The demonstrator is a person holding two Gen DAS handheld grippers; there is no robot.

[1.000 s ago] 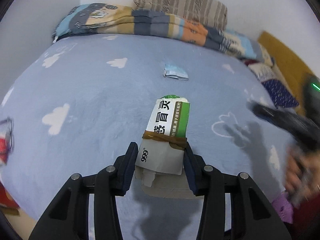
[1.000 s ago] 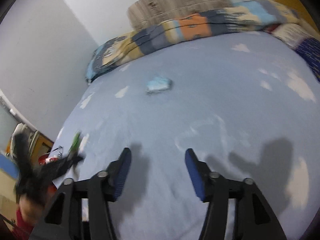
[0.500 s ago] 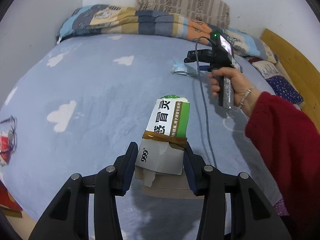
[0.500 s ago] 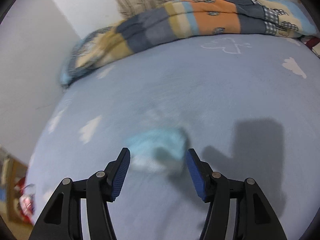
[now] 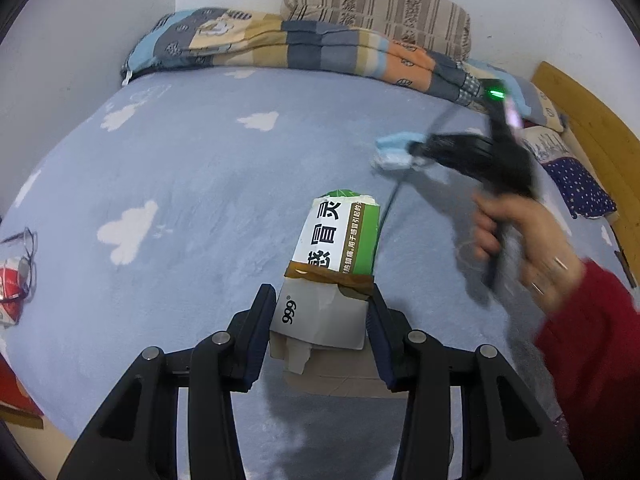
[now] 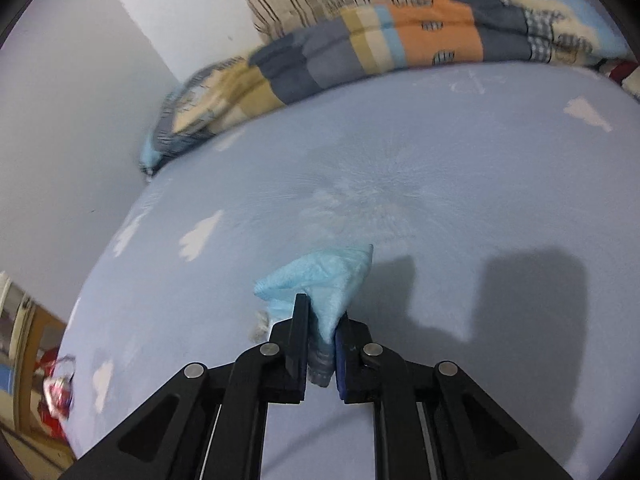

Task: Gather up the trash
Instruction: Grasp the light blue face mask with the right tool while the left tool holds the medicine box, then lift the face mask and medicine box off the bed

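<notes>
My left gripper point(image 5: 320, 316) is shut on a white and green medicine box point(image 5: 336, 264) with brown tape, held above the blue cloud-print bed point(image 5: 180, 184). My right gripper point(image 6: 322, 320) is shut on a crumpled light blue face mask point(image 6: 320, 276) just above the bed point(image 6: 440, 208). In the left wrist view the right gripper point(image 5: 416, 148) shows blurred at the right, in a hand with a red sleeve, with the mask point(image 5: 394, 152) at its tip.
A folded patchwork quilt point(image 5: 304, 44) and a striped pillow point(image 5: 380, 4) lie along the wall at the bed's head. A wooden bed frame point(image 5: 580, 108) is at the right. Glasses and a red packet point(image 5: 16, 264) lie at the bed's left edge.
My right gripper moved onto the face mask, closed on it and raised it off the bed. My left gripper kept hold of the box and barely moved.
</notes>
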